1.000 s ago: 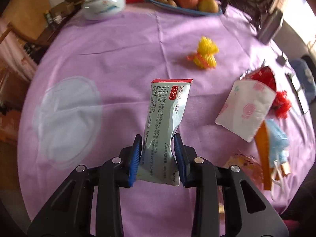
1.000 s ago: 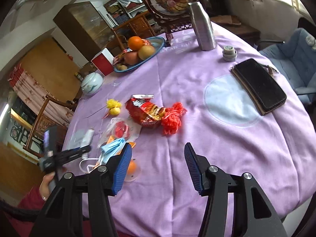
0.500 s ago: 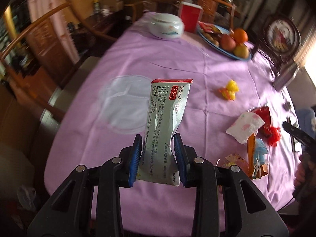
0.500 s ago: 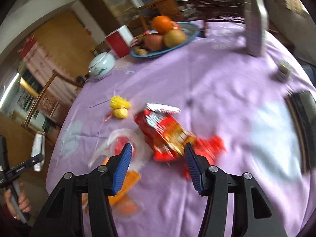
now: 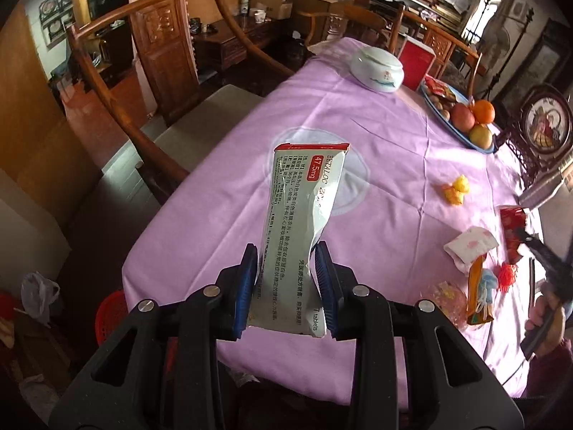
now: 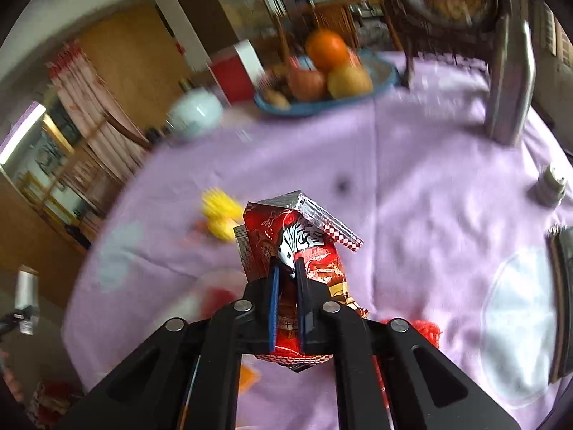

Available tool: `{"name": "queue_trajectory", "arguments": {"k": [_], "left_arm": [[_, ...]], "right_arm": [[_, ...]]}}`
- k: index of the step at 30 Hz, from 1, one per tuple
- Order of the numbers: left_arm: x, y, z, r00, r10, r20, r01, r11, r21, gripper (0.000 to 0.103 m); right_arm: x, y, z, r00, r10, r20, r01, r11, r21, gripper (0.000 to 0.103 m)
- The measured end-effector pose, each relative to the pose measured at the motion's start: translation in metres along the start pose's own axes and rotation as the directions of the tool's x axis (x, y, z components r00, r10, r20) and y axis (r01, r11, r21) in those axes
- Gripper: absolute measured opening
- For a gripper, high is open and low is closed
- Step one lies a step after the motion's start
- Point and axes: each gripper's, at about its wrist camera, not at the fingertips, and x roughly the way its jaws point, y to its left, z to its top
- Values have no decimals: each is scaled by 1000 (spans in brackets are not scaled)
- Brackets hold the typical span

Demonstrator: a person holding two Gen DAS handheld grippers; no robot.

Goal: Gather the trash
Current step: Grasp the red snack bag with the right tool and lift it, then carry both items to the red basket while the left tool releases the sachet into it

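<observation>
My left gripper (image 5: 286, 251) is shut on a flattened white medicine box (image 5: 304, 208) with a red end, held up above the near edge of the purple-clothed table (image 5: 376, 215). In the right wrist view the right gripper (image 6: 286, 265) points down at the table with its jaws closing. A crumpled red snack wrapper (image 6: 286, 229) with a silver torn top is pinched between its pads. More litter lies on the cloth: a pink-flowered tissue pack (image 5: 471, 245), an orange wrapper (image 5: 478, 294), a red tassel (image 5: 508, 276) and a yellow scrap (image 5: 456, 190).
At the far side stand a blue fruit plate (image 5: 462, 118), a white lidded bowl (image 5: 376, 68) and a red box (image 5: 417, 61). A metal flask (image 6: 508, 86) and a dark case (image 6: 562, 286) are on the right. A wooden chair (image 5: 161, 71) and a red basket (image 5: 111, 315) sit beside the table.
The left gripper rose and drew back past the table's edge, rolling, with the box still in it. The right gripper swung over to the red snack wrapper and closed on it.
</observation>
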Motion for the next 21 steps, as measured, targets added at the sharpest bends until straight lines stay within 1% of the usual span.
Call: {"name": "queue_trajectory", "arguments": {"k": [4,8,10,15,18,21], "left_arm": [[3,12,11,999,-34,22,34,999,-1,34],[6,21,20,997,-68,37,68,998,13,34],[7,27,23,996,-82,44,81,996,23,34],[8,52,24,994,-100,49,100,995,6,34],[8,79,17,996,-81,48,83,996,-28,34],[9,115,4,999,-38,34,41,995,-89,34]], "right_arm": [[-35,33,13,996,52,79,-50,998,-29,9],[-55,70,13,989,93,110,-87,994,-58,9],[-60,88,10,988,110,110,-102,992,-76,9],[-62,143,-8,984,167,63,-156,978,-140,9],[-49,179,-20,979,203,2,-199,962,-187,9],[-36,214,-27,970,238,-58,-245,942,-231,9]]}}
